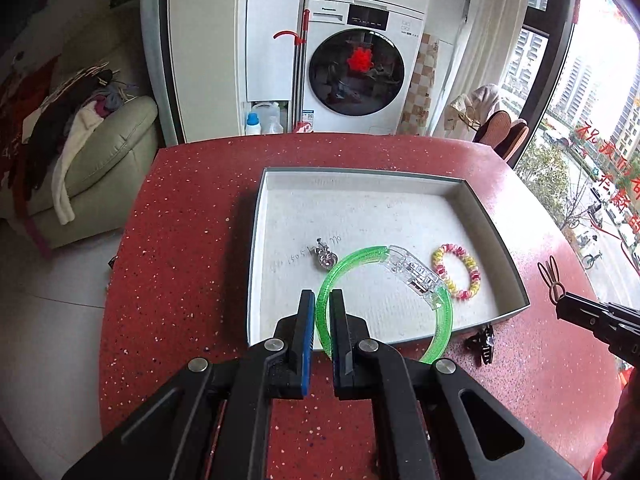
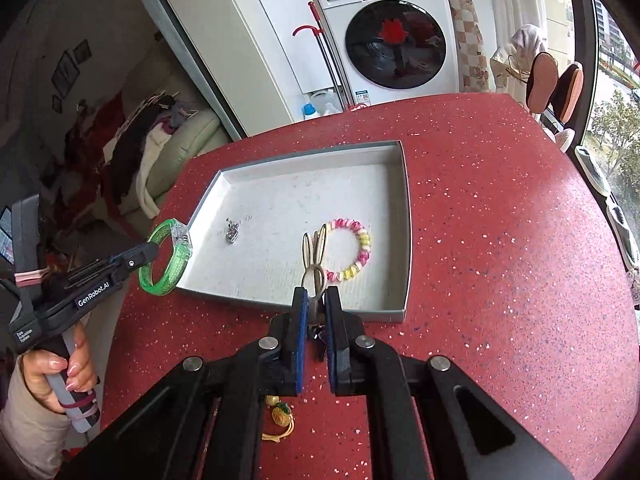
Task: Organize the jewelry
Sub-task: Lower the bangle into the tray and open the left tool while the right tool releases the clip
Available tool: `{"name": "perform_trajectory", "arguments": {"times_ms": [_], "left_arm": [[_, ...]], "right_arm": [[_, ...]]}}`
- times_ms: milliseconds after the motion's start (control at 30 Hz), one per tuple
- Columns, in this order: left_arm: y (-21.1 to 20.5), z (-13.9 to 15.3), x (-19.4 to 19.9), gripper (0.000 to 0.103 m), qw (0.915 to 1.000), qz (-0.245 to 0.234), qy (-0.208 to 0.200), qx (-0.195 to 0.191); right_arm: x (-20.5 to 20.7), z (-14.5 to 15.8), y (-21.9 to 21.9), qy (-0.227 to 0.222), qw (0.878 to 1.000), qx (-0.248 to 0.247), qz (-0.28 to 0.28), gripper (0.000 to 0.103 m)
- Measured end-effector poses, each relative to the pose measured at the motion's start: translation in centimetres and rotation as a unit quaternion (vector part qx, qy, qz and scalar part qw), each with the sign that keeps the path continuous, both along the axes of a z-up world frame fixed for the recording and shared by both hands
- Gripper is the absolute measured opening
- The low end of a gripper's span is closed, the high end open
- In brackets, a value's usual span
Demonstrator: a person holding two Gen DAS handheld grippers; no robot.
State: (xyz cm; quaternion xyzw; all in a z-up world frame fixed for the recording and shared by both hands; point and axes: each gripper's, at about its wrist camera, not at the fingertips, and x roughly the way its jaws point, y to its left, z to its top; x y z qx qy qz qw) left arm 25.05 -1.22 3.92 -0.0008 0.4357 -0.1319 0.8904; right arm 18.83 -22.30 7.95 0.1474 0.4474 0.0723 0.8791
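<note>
Jewelry is split between tray and tools: the translucent green plastic bangle with a clear clasp (image 1: 384,280) is clamped in the left tool (image 1: 320,300), low in the left wrist frame over the near edge of the shallow white rectangular tray (image 1: 360,178). The right tool (image 2: 316,300) is clamped on a tan rabbit-ear hair clip (image 2: 314,256). A pink-and-yellow beaded bracelet (image 2: 354,250) and small silver charm (image 2: 232,232) lie inside the tray on the red speckled desk (image 2: 500,240).

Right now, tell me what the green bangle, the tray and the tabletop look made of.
Green bangle: translucent glossy plastic, probably acrylic; light passes through it, and it has a clear clasp section. Tray: looks like cardboard, matte whitish inside with thin grey walls and faint writing on the floor. Tabletop: hard, slightly glossy red surface with pale flecks, possibly composite stone or laminate; hard to tell.
</note>
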Motion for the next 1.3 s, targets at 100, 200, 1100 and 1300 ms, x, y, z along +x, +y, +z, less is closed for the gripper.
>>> {"name": "perform_trajectory", "arguments": {"times_ms": [100, 200, 1100, 1300], "left_arm": [[-1.3, 0.0, 2.4, 0.026, 1.0, -0.001, 0.003, 0.005], [-3.1, -0.1, 4.8, 0.026, 0.9998, -0.006, -0.001, 0.017], [-8.4, -7.0, 9.4, 0.026, 0.9928, -0.01, 0.021, 0.118], [-8.4, -5.5, 8.6, 0.026, 0.9937, -0.012, -0.002, 0.112]], "right_arm": [[2.8, -0.3, -0.3, 0.002, 1.0, 0.002, -0.007, 0.009], [5.6, -1.2, -0.8, 0.011, 1.0, 0.009, -0.019, 0.009], [11.7, -7.9, -0.5, 0.05, 0.998, -0.024, -0.032, 0.044], [10.5, -6.6, -0.3, 0.032, 0.999, -0.013, -0.036, 0.058]]}}
